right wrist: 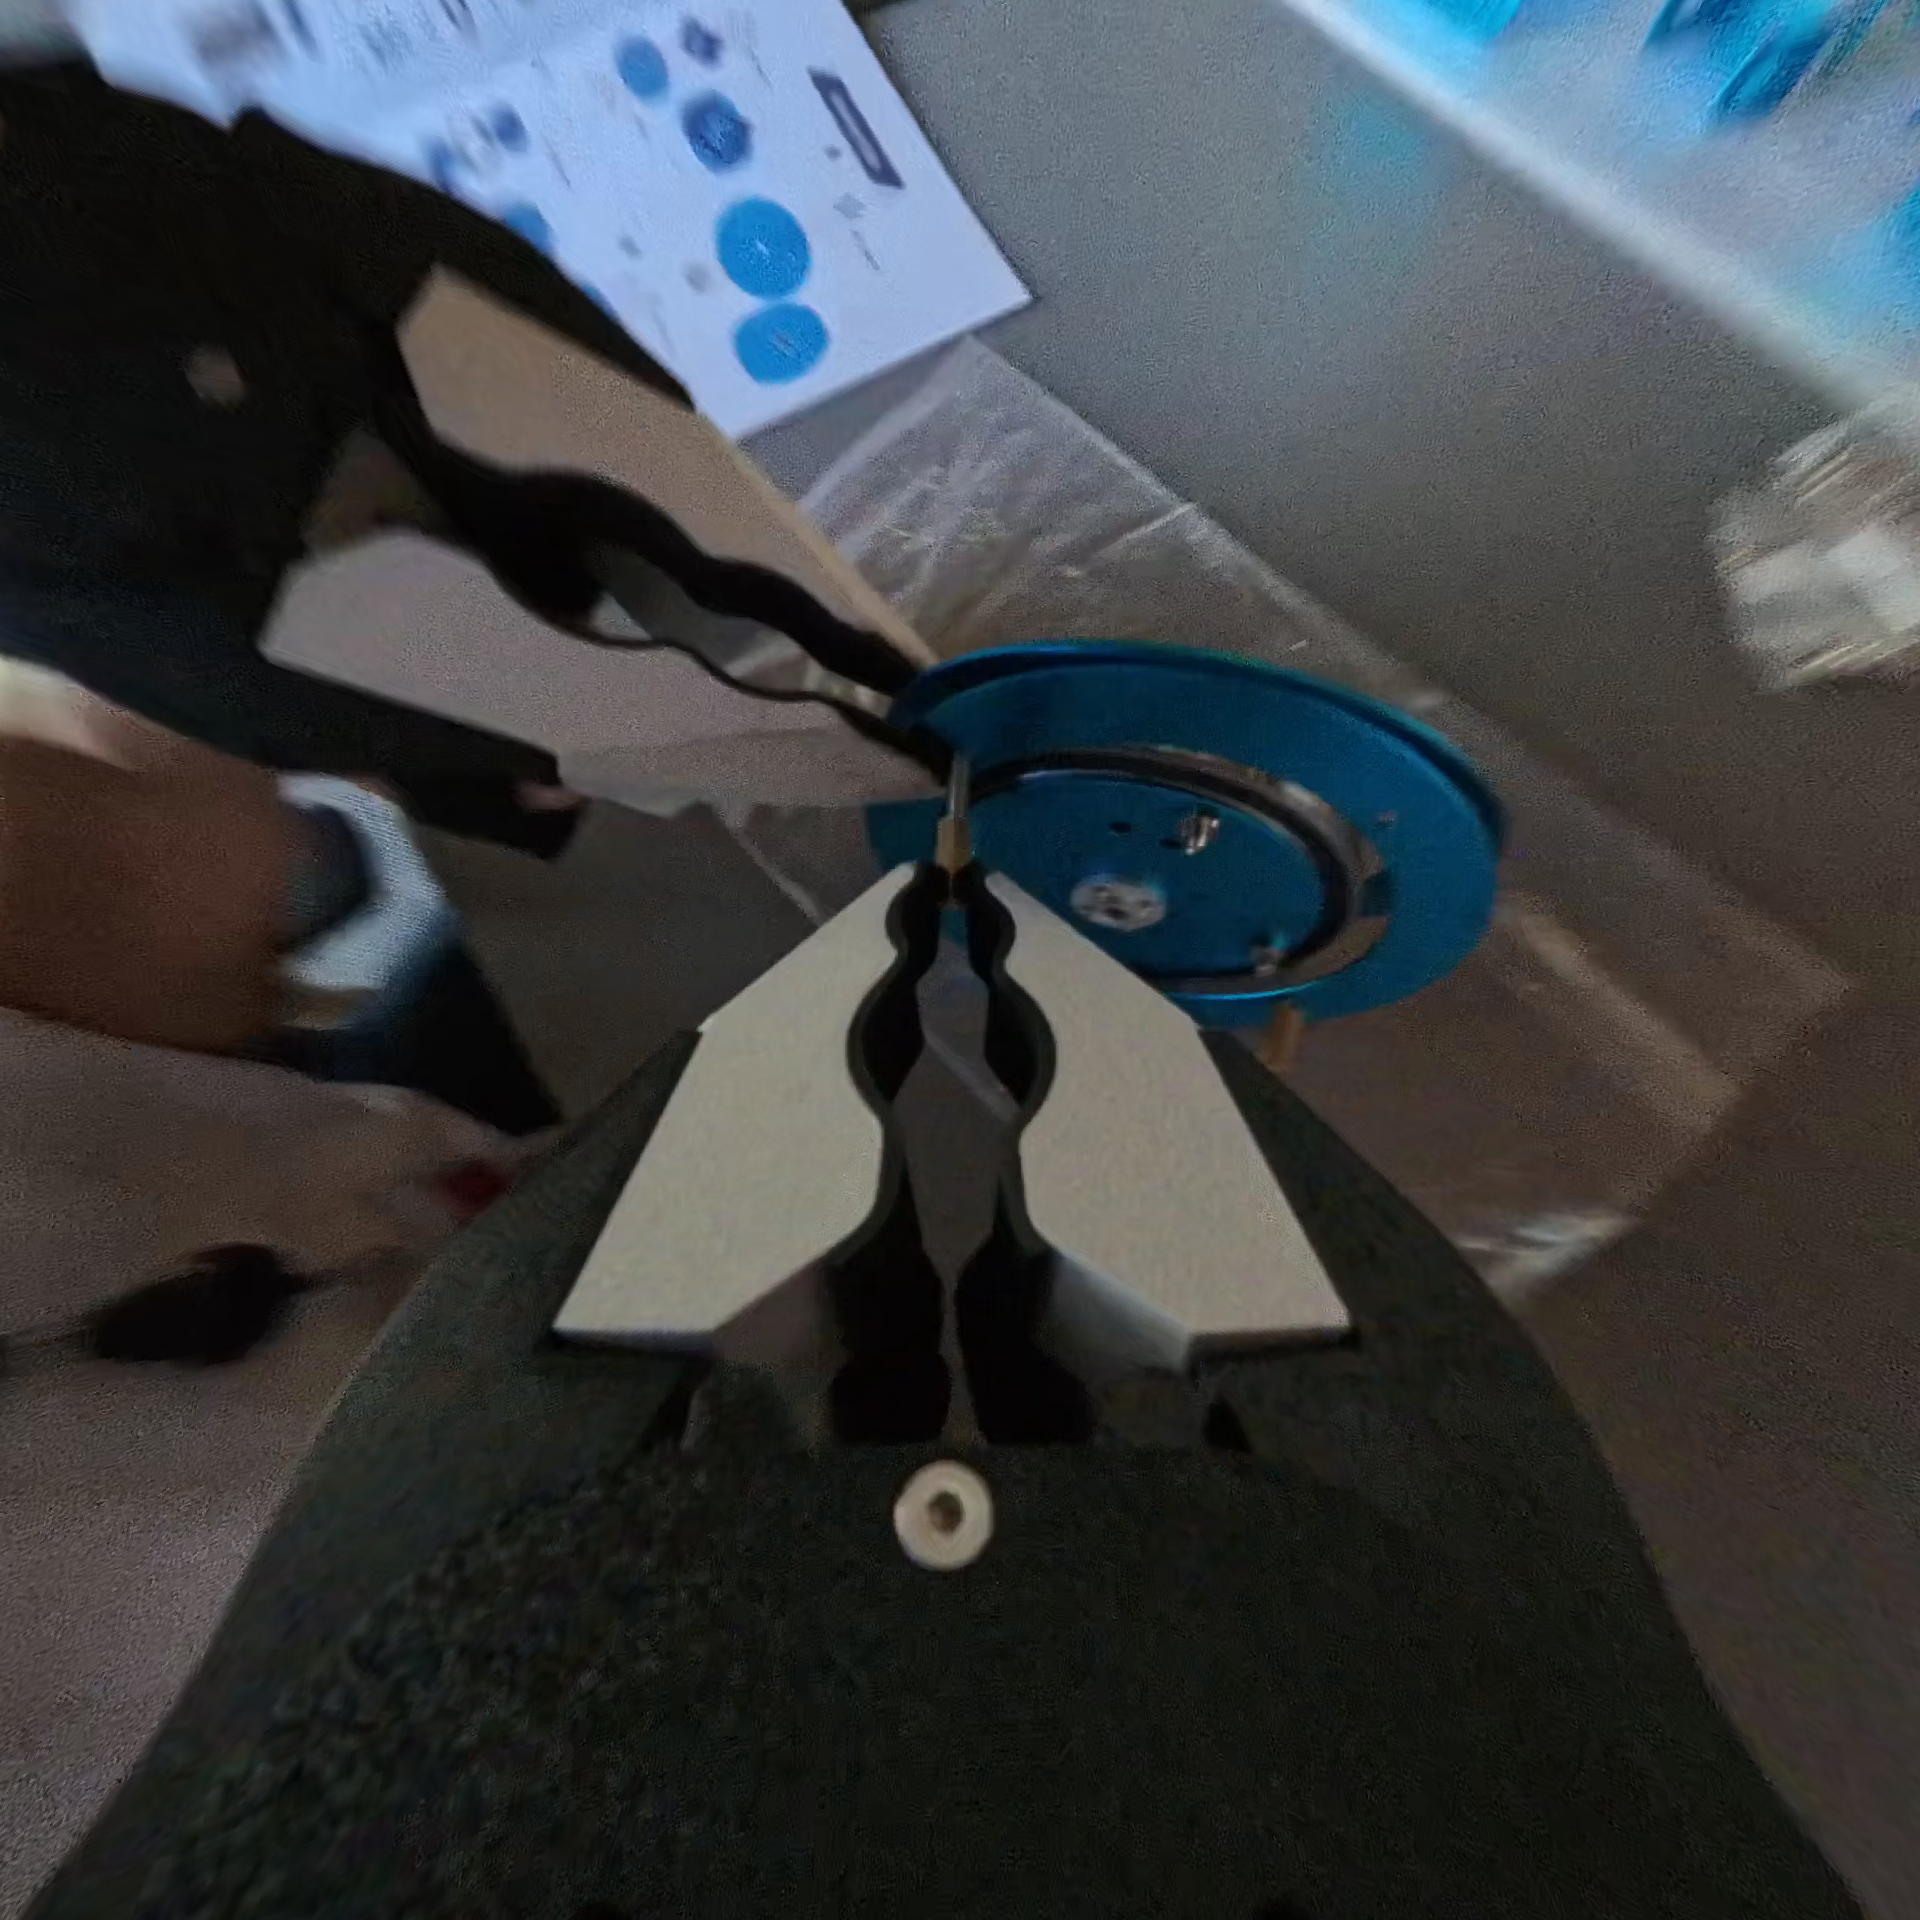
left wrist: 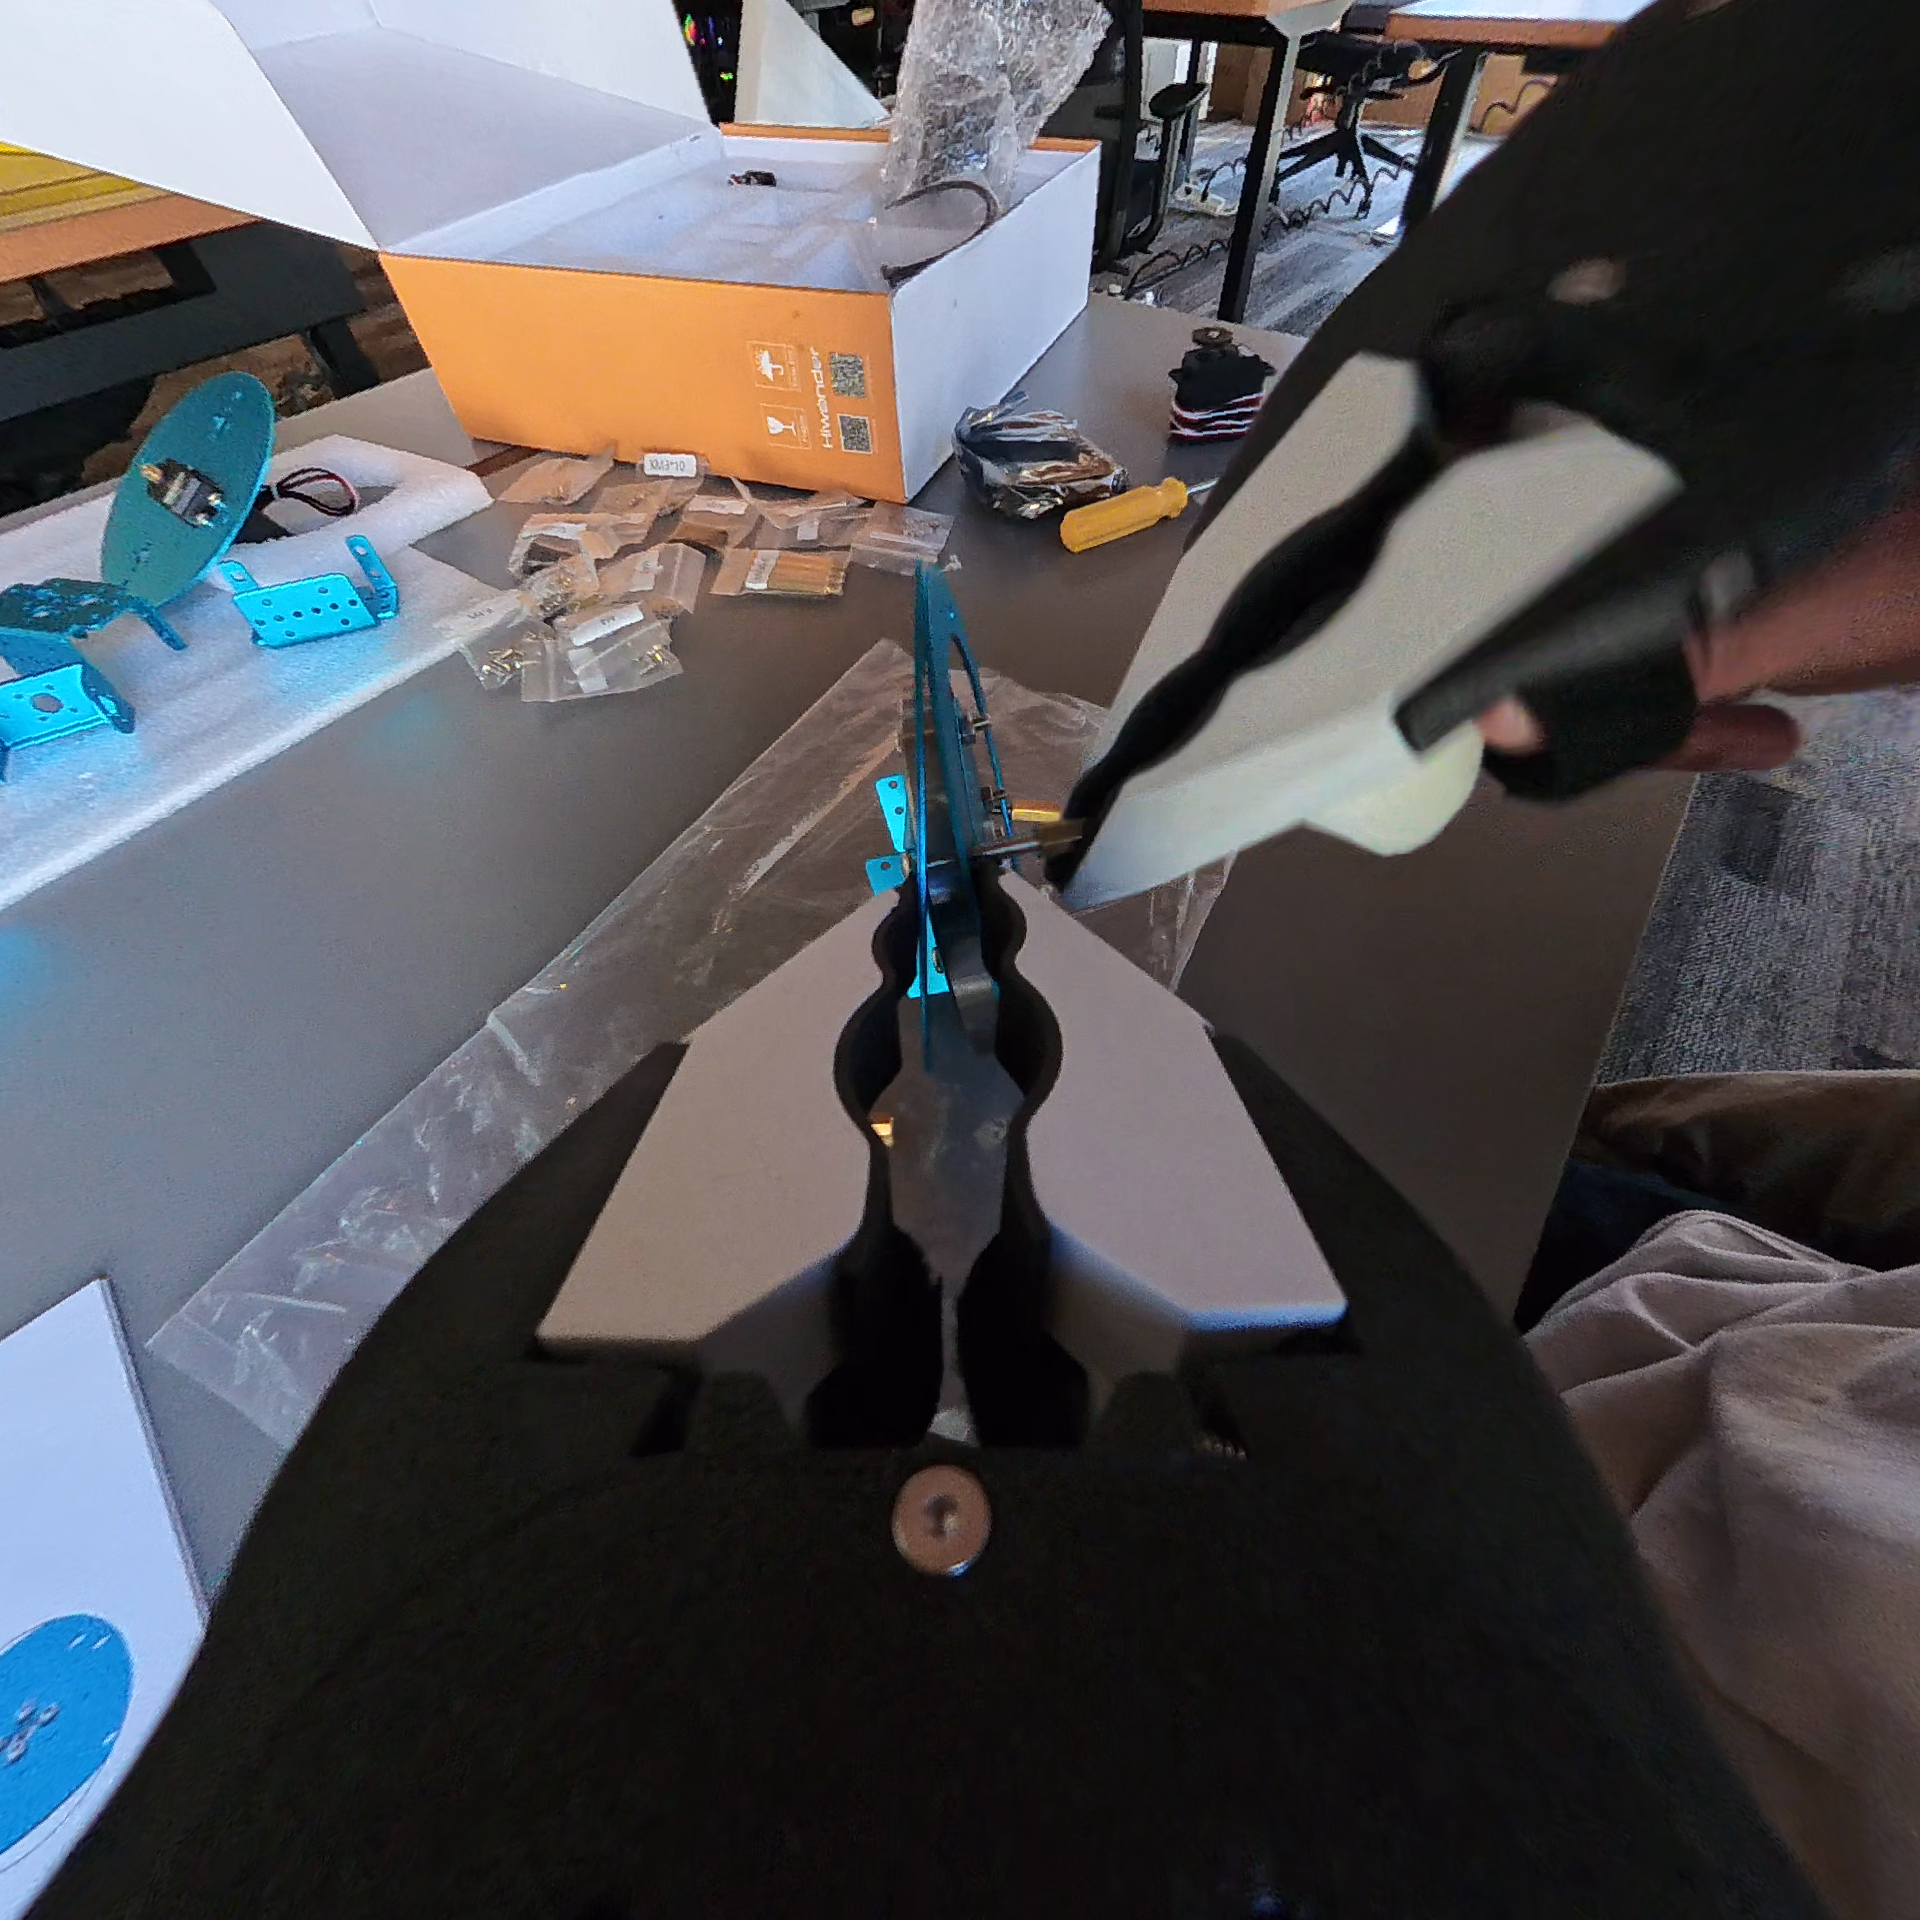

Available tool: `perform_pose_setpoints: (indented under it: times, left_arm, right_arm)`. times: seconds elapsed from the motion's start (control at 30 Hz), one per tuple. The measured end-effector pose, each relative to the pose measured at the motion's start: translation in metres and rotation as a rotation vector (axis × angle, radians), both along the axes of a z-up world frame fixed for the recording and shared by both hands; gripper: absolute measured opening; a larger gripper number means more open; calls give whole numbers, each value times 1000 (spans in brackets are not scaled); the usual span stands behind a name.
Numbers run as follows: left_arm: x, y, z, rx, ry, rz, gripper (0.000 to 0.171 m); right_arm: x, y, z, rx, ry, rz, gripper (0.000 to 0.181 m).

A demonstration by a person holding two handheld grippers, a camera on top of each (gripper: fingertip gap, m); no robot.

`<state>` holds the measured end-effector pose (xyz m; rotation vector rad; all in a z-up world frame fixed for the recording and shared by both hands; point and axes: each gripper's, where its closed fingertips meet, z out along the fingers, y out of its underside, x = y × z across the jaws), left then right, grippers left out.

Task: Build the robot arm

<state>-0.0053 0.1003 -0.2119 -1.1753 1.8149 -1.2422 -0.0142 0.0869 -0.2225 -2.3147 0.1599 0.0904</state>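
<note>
My left gripper [left wrist: 961,902] is shut on the rim of a blue round plate assembly [left wrist: 938,717] and holds it on edge above a clear plastic bag [left wrist: 623,935]. In the right wrist view the assembly [right wrist: 1226,821] shows as two stacked blue discs with a metal ring, and the left gripper [right wrist: 909,717] clamps its left rim. My right gripper [right wrist: 951,883] is shut on a small brass standoff [right wrist: 953,840] whose thin end touches the disc near its edge. The right gripper [left wrist: 1070,847] enters the left wrist view from the right with the standoff [left wrist: 1034,826].
On the grey table [left wrist: 312,935]: an open orange and white box [left wrist: 675,364], several small bags of screws [left wrist: 644,582], a yellow screwdriver [left wrist: 1127,511], a black servo [left wrist: 1216,395], blue brackets [left wrist: 312,613] and another blue disc [left wrist: 187,488] on white foam. A printed sheet [right wrist: 779,208] lies near.
</note>
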Motion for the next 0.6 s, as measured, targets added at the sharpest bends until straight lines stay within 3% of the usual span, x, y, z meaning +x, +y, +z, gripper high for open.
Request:
perform_pose_setpoints:
  times: [0.07, 0.13, 0.2, 0.23, 0.3, 0.47, 0.53, 0.6]
  left_arm:
    - [-1, -1, 2, -6, -7, -8, 10]
    - [-1, -1, 3, -2, -8, -10, 10]
    - [-1, -2, 2, -4, -5, -13, 11]
    - [-1, -2, 2, -7, -3, -16, 11]
    - [-1, -2, 2, -9, 0, -20, 11]
    - [-1, -3, 2, -2, 2, -16, 10]
    - [-1, -3, 2, 0, 2, -15, 10]
    - [-1, -3, 2, 3, 1, -15, 10]
  right_arm:
    - [-10, 0, 6, 77, 571, -33, 4]
    - [-15, 0, 11, 134, 1007, -38, 3]
    - [-17, 0, 14, 166, 1264, -51, 3]
    - [-18, -1, 14, 177, 1267, -45, 4]
    - [-17, -1, 10, 182, 1016, -28, 4]
    - [-12, -3, 5, 61, 133, 42, 30]
    - [-8, -1, 1, -10, -120, 44, 25]
    - [3, -2, -2, -76, -369, 28, 6]
